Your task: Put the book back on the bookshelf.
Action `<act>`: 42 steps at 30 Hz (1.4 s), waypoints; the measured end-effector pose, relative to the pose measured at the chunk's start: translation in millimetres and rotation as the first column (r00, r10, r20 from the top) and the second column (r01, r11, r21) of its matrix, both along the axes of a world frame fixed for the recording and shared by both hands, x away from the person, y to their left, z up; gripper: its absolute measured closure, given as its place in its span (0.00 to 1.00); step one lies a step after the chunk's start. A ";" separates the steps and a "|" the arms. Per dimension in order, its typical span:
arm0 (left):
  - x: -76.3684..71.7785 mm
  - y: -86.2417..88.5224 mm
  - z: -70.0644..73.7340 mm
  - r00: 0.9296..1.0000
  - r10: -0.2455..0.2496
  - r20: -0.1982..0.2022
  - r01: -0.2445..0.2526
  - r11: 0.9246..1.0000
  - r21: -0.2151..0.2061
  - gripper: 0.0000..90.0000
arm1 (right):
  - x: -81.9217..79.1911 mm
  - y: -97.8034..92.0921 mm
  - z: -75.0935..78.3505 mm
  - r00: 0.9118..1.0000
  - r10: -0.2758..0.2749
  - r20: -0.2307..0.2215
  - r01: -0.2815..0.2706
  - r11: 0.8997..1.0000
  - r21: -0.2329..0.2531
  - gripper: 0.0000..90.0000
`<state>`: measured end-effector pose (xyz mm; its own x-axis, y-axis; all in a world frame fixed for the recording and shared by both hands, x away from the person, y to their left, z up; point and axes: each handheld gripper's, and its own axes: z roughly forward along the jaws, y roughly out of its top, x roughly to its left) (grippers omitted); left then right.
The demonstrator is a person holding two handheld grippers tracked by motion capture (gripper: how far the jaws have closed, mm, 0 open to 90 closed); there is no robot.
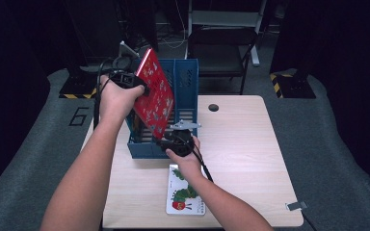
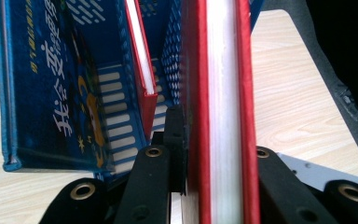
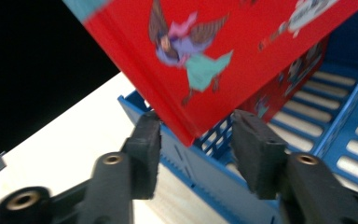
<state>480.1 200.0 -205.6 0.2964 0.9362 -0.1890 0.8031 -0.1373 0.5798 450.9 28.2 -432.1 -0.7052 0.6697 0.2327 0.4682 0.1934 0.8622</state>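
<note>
A red picture book (image 1: 155, 94) hangs tilted over the blue file rack (image 1: 185, 79), with its lower corner just above the rack's front wall. My left gripper (image 1: 143, 89) is shut on the book's upper edge; in the left gripper view both jaws press on the red covers (image 2: 244, 93) either side of the white page block. My right gripper (image 1: 160, 140) stands open at the rack's front. In the right gripper view the book's (image 3: 214, 51) lower corner hangs between the right gripper's (image 3: 198, 140) jaws, with a gap on each side.
Inside the rack (image 2: 168, 56) stand a blue book (image 2: 51, 93) and a thin red book (image 2: 140, 70). A white caterpillar book (image 1: 185, 190) lies flat near the table's front edge. A dark chair (image 1: 221, 48) stands beyond the table (image 1: 241, 139).
</note>
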 end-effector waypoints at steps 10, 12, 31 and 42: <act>2.5 -0.9 -10.9 1.000 0.008 -0.011 -0.008 1.000 0.013 0.87 | 1.0 7.3 15.8 0.997 0.023 0.069 -0.020 0.999 -0.036 0.60; 2.7 -0.3 -11.1 1.000 0.006 -0.014 -0.006 1.000 0.019 0.87 | 3.6 8.3 16.7 0.997 0.032 0.074 -0.029 0.999 -0.043 0.61; 6.4 1.2 -24.7 0.999 0.032 -0.009 -0.032 0.999 0.012 0.86 | 14.9 11.2 9.2 0.999 0.037 0.020 -0.035 0.998 -0.054 0.68; 12.6 -2.5 -42.2 0.998 0.046 -0.032 -0.046 0.999 0.012 0.86 | 18.2 10.8 10.6 0.999 0.025 0.022 -0.024 0.998 -0.053 0.68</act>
